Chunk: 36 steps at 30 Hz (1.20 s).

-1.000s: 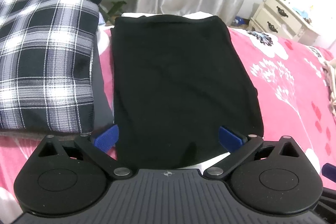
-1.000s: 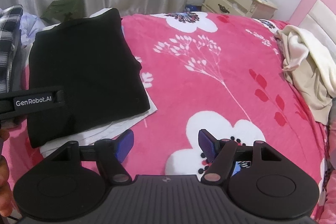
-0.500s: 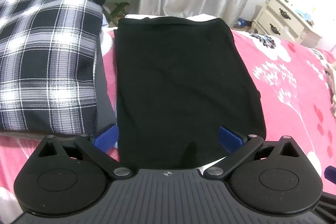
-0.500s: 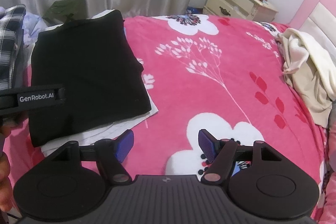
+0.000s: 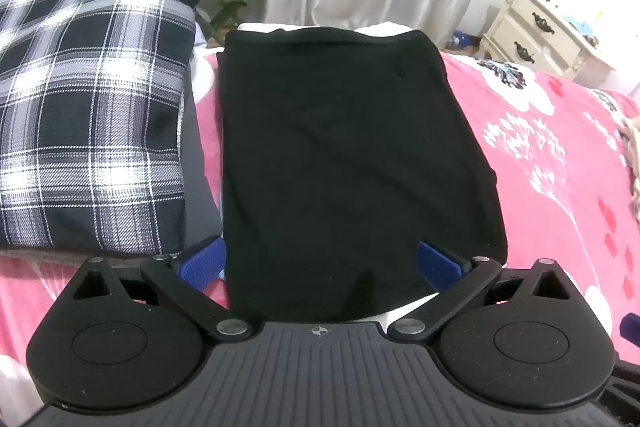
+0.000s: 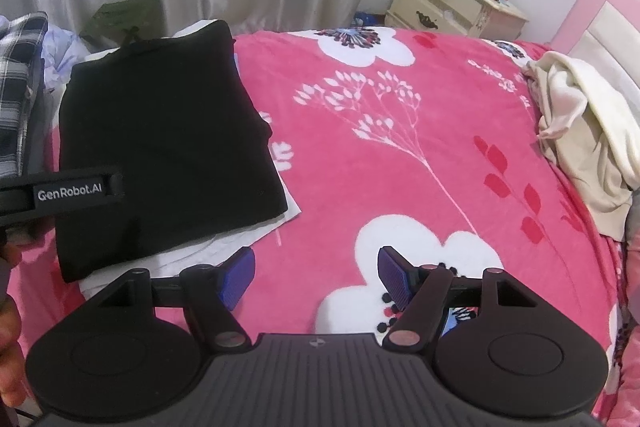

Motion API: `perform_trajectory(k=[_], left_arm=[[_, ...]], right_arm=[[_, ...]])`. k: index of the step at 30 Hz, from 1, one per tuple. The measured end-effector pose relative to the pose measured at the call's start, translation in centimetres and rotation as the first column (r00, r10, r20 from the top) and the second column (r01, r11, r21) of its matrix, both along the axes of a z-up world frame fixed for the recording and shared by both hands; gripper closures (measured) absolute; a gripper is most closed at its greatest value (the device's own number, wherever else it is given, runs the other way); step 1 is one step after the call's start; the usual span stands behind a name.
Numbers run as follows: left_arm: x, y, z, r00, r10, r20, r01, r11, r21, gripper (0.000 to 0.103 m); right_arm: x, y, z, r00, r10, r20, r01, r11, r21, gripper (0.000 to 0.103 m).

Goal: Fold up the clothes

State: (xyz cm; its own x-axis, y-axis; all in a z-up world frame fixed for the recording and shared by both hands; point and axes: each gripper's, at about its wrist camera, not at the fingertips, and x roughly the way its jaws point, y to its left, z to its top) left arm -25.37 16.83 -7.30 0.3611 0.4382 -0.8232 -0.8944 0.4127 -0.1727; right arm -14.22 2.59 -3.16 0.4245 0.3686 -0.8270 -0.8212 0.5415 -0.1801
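The jaws of the left gripper (image 5: 320,263) are standing wide apart, with nothing pinched between them. The jaws of the right gripper (image 6: 316,273) are spread wide too, and they are holding nothing.

The black garment (image 5: 344,163) is lying folded in a neat long shape on the pink flowered blanket (image 6: 400,147). Something white (image 6: 224,247) is sticking out from under it, maybe a sheet or another cloth; it is hard to tell. The left gripper is hanging over the near edge of the black garment. The right gripper is hanging over the bare blanket, just to the right of the garment.

A plaid pillow (image 5: 88,99) is sitting to the left of the garment. A cream cloth (image 6: 584,139) is lying in a heap at the far right of the bed.

Compared with a second ago, almost nothing is changing. Both grippers are staying in the same place, their jaws are staying just as wide, and the garment is not moving.
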Motion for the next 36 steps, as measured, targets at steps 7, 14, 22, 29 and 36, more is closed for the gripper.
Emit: perform_trajectory(k=[7,14,22,29,36], left_arm=[[0.6,-0.3,0.3,1.0,0.0,-0.005,0.0,1.0,-0.001,0.001],[0.7,-0.3,0.2,1.0,0.002,-0.001,-0.002,1.0,0.001,0.001],[0.4,-0.1,0.0,1.0,-0.004,0.001,0.004,1.0,0.002,0.0],[0.4,0.0,-0.5,1.0,-0.022,-0.017,0.022,1.0,0.006,0.0],[0.3,0.4,-0.5,1.0,-0.019,-0.021,0.019,1.0,0.01,0.0]], right_arm=[[0.1,0.0,0.3,1.0,-0.004,0.008,0.004,1.0,0.006,0.032],[0.1,0.0,0.3,1.0,-0.004,0.001,0.004,1.0,0.008,0.032],[0.5,0.1,1.0,1.0,-0.014,0.0,0.014,0.999,0.032,0.032],[0.5,0.6,1.0,1.0,-0.012,-0.007,0.013,0.999,0.04,0.032],[0.8,1.2,0.8,1.0,-0.008,-0.023,0.01,0.999,0.053,0.032]])
